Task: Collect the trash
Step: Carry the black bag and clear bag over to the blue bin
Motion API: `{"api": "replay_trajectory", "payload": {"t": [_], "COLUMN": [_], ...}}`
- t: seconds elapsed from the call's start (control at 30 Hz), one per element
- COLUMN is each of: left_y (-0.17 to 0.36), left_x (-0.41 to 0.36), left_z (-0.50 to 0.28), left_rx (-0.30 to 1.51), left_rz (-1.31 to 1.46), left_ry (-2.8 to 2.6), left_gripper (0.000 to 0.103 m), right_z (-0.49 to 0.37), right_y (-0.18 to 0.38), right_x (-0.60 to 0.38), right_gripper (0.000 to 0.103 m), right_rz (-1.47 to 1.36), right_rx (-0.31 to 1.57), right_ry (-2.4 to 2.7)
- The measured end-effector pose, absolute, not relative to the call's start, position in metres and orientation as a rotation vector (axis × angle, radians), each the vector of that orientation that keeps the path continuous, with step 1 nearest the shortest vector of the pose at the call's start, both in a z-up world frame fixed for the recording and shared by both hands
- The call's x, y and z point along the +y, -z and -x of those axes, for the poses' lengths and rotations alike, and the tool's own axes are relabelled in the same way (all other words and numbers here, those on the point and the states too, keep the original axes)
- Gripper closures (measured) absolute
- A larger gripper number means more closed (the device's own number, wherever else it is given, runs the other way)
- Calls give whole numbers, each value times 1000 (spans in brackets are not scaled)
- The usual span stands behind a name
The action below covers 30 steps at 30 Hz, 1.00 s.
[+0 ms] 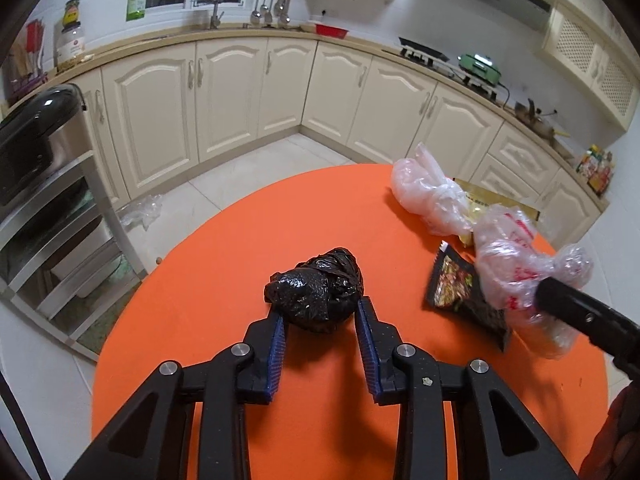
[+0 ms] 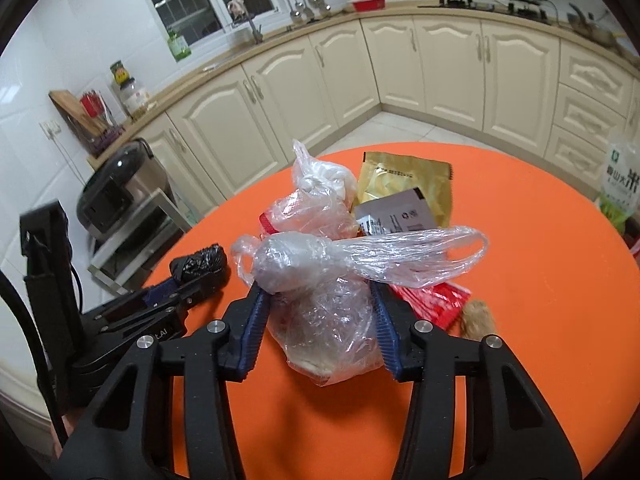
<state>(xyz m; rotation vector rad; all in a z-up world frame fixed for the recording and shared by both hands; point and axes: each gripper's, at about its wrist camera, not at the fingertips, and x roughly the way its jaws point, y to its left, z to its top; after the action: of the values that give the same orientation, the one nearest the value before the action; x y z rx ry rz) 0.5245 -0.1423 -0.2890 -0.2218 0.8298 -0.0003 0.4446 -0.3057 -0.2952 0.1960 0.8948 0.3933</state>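
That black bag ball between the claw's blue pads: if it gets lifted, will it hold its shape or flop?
The black bag ball looks crumpled and wadded tight, so it will probably keep its lump shape rather than dangle. Its thin, glossy film suggests that it is light and may squash as the left claw closes. The wrinkles should give the ribbed pads some grip, though shiny plastic can slip.

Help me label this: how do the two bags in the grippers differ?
The black bag is opaque and balled tight; the clear bag shows its contents and trails loose handles. The black bag looks smaller. The left gripper brackets one, the right gripper the other; both are crumpled plastic above the orange table.
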Motion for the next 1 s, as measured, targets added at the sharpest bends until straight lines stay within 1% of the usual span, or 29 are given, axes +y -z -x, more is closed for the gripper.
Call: {"api": "replay_trajectory", "payload": {"t": [0.07,0.2,0.37,0.57,0.83,1.0], "left_y": [287,277,265,244,219,207], "left_x": [-150,-165,-184,-216,-266,-307], "left_z": [-494,-462,-397,-339,-269,-241], "left_rx": [817,792,751,702,631,594], "left_rz": [221,204,180,136,63,33], "left_ry": [0,12,44,88,179,247], "left_gripper": [74,74,74,74,74,74], "right_z": [-437,-415,-382,-337,-272,-235], "right_y": [291,280,264,242,217,200], "right_x": [-311,-320,-333,-357,-408,-449], "right_gripper": [58,58,58,58,58,58], "right_rz": [-211,-227,-245,-264,-317,-355], "right_rx": [887,863,826,769,681,616], "right_ry": [-398,-392,-376,-346,-274,-217]}}
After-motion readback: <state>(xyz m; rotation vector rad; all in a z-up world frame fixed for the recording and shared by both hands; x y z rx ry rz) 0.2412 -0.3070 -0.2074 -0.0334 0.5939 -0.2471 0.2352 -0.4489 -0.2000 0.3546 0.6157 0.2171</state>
